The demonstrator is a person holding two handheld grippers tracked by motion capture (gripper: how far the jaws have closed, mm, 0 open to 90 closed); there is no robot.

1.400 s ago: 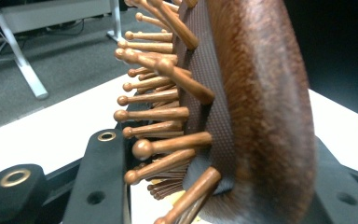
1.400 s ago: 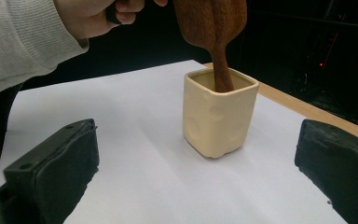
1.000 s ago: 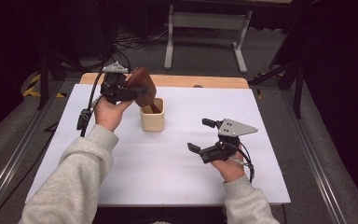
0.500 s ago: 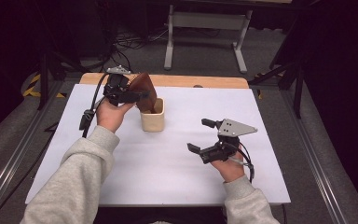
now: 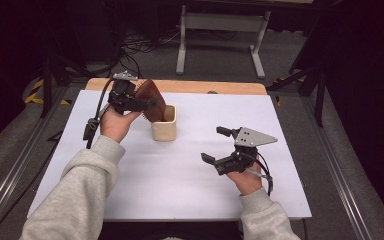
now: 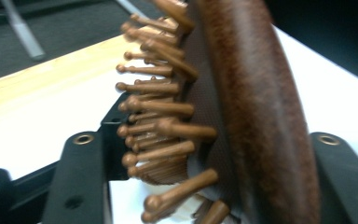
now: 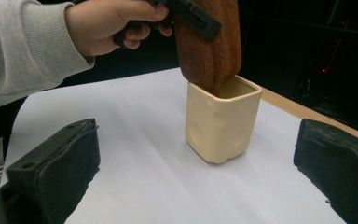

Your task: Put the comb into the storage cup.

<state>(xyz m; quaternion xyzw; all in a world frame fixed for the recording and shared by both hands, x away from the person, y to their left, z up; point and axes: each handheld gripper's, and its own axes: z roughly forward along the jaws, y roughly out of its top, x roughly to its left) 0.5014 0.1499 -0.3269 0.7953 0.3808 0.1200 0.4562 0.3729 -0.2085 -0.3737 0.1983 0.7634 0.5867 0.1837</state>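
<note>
A brown wooden hairbrush [image 5: 155, 96] stands with its handle down in a cream cup [image 5: 164, 129] at the back left of the white table [image 5: 190, 190]. My left gripper [image 5: 149, 103] is around the brush head from the left. Its jaws have just been opening, and the brush [image 6: 251, 116] sits between them with its bristles just off the left jaw. My left gripper [image 6: 205, 142] no longer presses on it. The right gripper view shows the brush [image 7: 209, 51] leaning in the cup [image 7: 221, 121]. My right gripper [image 5: 216, 144] hovers open and empty at the front right.
A wooden strip [image 5: 205, 87] runs along the table's far edge. Metal rails [image 5: 15, 170] flank the table on both sides. A grey metal stand [image 5: 215, 30] and cables lie on the floor beyond. The left gripper's cable [image 5: 91, 125] hangs beside the hand.
The brush has sunk a little deeper into the cup and the left hand has come slightly lower with it. The right gripper has stayed where it was.
</note>
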